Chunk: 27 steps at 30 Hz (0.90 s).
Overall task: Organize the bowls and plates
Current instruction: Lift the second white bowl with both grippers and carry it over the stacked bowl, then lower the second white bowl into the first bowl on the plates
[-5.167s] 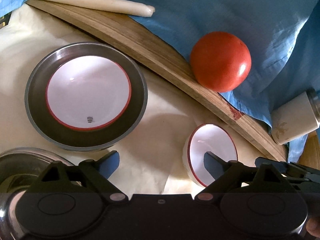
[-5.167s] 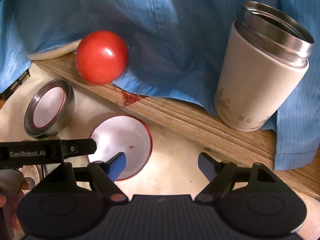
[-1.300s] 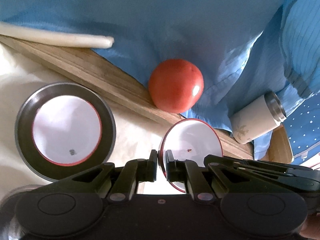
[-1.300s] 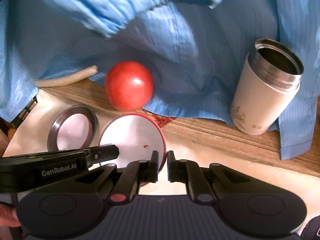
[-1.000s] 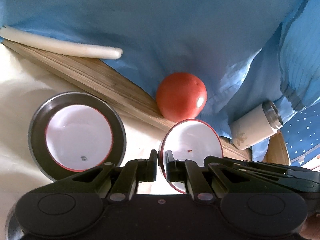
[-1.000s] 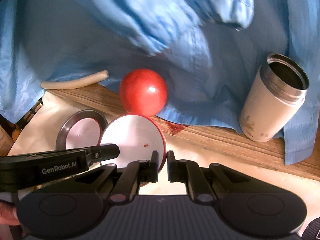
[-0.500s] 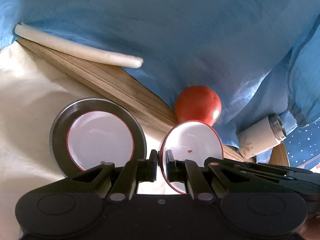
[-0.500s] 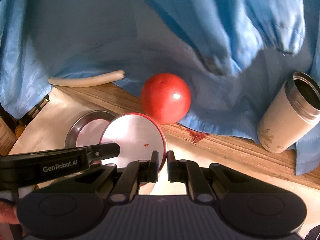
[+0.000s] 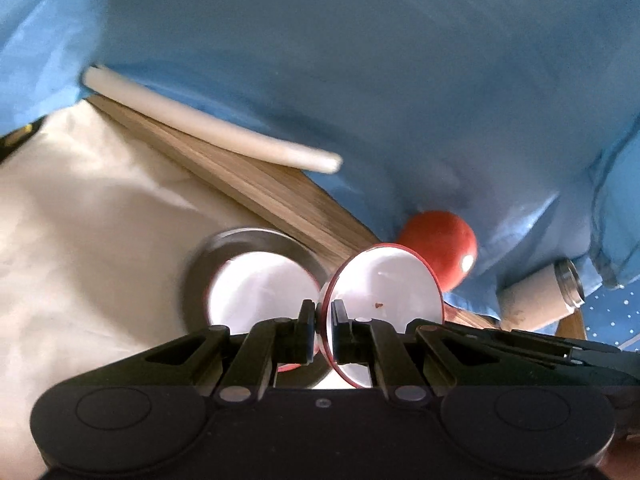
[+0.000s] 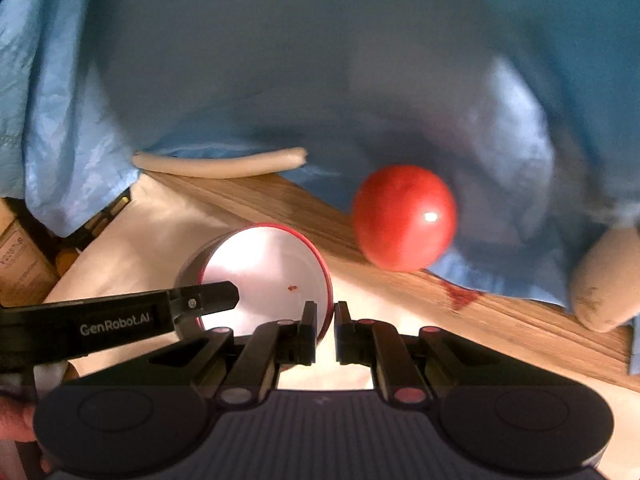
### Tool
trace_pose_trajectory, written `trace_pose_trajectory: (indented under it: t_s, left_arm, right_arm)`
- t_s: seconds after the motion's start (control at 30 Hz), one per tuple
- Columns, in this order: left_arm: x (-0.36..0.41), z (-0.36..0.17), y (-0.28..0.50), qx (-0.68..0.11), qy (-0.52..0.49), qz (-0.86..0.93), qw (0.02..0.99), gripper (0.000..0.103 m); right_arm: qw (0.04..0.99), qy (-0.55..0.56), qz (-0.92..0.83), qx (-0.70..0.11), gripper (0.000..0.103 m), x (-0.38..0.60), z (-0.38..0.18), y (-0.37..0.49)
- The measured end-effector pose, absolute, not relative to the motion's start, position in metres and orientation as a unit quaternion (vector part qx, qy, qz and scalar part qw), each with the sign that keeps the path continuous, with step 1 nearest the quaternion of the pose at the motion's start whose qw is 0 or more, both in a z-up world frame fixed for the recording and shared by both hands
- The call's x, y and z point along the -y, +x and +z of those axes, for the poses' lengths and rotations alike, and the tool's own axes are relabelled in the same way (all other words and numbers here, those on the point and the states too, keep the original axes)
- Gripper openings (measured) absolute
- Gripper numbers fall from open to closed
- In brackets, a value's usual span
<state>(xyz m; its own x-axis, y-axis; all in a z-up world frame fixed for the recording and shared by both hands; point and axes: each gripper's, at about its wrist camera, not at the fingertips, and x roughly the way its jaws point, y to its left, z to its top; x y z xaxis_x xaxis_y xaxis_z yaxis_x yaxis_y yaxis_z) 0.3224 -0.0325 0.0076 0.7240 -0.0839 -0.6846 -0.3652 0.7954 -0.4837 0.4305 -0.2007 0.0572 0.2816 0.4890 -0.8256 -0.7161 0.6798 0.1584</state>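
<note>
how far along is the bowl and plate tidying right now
Done: one red-rimmed bowl already sits in the steel plate. In hand: the left gripper and right gripper each clamp a rim of the second bowl, carried near that plate. Left: setting it down, probably nested there.

A small white red-rimmed bowl [image 9: 384, 288] is held tilted by its rim between both tools, just right of a white bowl nested in a steel plate [image 9: 256, 248] on the bench. Behind them, a round red tomato [image 10: 404, 216] and a long white candle [image 9: 208, 128] are set against draped blue cloth [image 9: 360, 60], the candle to the left.

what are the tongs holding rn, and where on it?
Both tongs pinch one small white bowl by its red rim: left tongs on one side, right tongs on the opposite side.
</note>
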Motion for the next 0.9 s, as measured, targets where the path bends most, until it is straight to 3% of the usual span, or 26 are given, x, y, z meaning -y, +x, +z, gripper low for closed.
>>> trace_pose_trajectory:
  t_s: [0.9]
  left_arm:
    - [-0.008,-0.009,0.319,-0.398,-0.299,0.116,0.860,0.007]
  right_arm:
    - [0.762,-0.114,0.390,-0.504,0.010,0.156,0.026,0.419]
